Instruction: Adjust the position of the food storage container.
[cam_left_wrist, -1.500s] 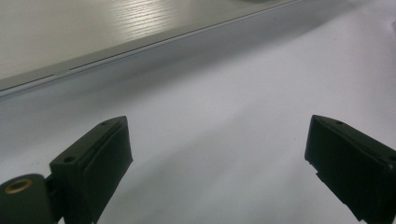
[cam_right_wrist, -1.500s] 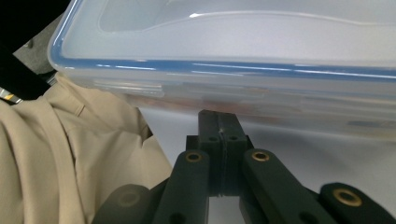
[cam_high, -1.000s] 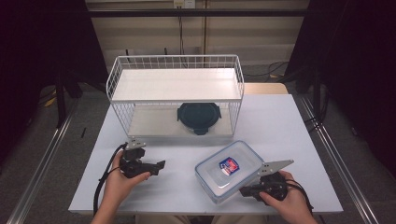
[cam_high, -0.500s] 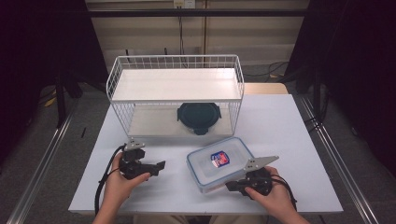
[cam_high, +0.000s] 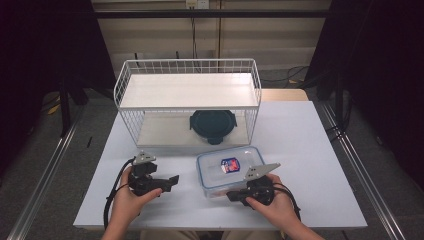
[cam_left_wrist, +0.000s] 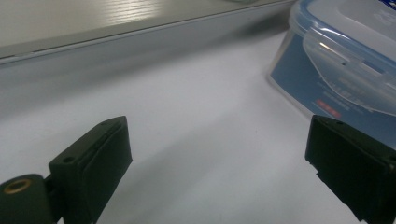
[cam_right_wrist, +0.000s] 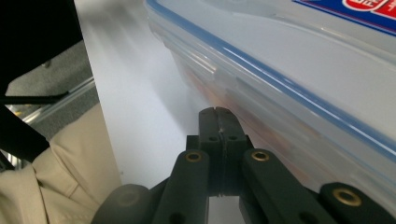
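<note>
A clear plastic box (cam_high: 229, 170) with a blue-rimmed lid and a red-and-blue label lies on the white table (cam_high: 310, 150). My right gripper (cam_high: 232, 196) is at the box's front edge with its jaws pointing left. In the right gripper view the gripper (cam_right_wrist: 218, 117) is shut on nothing and sits right beside the box's wall (cam_right_wrist: 303, 74). My left gripper (cam_high: 169, 183) rests on the table to the left of the box and points toward it. Its jaws stand wide open (cam_left_wrist: 219, 135), with the box (cam_left_wrist: 345, 70) ahead on the right.
A white wire rack (cam_high: 187, 90) with a flat shelf stands at the back of the table. Under the shelf sits a dark round lidded container (cam_high: 213, 125). The person's beige sleeve (cam_right_wrist: 51, 177) is at the table's near edge.
The box has slid left and slightly toward the rack, and my right gripper has moved left along with it. The left gripper has stayed put.
</note>
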